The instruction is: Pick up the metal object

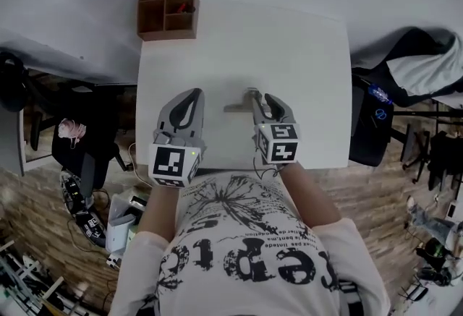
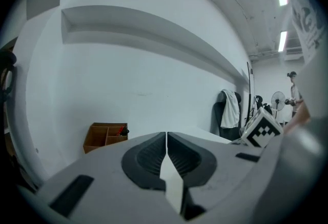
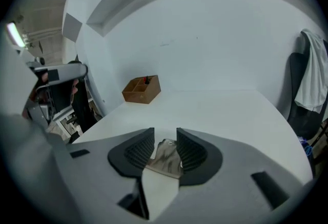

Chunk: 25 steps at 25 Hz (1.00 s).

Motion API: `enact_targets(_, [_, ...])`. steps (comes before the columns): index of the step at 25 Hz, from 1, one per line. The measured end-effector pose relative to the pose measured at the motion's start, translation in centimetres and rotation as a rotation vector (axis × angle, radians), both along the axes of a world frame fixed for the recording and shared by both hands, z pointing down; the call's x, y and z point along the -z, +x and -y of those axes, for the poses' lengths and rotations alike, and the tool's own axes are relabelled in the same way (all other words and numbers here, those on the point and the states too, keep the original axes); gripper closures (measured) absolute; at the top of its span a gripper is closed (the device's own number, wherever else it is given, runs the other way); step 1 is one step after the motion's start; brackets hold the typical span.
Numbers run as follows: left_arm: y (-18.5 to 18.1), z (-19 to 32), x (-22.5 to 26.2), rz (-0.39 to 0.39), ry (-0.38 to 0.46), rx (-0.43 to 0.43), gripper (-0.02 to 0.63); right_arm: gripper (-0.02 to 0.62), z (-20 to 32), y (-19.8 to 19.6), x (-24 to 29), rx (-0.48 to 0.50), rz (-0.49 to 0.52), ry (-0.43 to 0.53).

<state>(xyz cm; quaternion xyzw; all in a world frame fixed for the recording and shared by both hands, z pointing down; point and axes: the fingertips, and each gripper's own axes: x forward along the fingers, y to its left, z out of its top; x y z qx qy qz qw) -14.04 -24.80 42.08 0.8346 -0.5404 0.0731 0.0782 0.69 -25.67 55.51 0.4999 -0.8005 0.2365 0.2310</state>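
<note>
Metal object (image 3: 165,159): lies on table (image 1: 311,69), between the parted jaws of right gripper (image 3: 165,137), unclamped. Left gripper (image 2: 166,137): jaws closed together, empty, near table's front. Box (image 1: 168,12): far left corner.

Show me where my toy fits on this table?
The far right of the table, beside the wooden organizer, is bare; so is the middle. The near edge is crowded: left gripper, right gripper, and the metal object between its jaws.
</note>
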Motion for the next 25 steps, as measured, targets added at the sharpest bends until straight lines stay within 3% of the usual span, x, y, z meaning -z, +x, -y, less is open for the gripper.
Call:
enact_targets(6, [-1.4,1.7,-1.9,0.014,-0.058,-0.056,0.594,0.316,0.6,-1.5,-4.3,-0.019,-0.060,-0.152])
enact_targets(13, [-2.8,2.2,-4.4,0.006,-0.137,-0.075,0.594,0.290,0.8,-1.1,-8.8,-0.072,-0.126,-0.280])
enact_targets(25, [-4.9,3.6,-6.0,-0.001,-0.167,-0.060,0.594,0.308,1.5,-0.6,-10.9,-0.149,-0.165,-0.406])
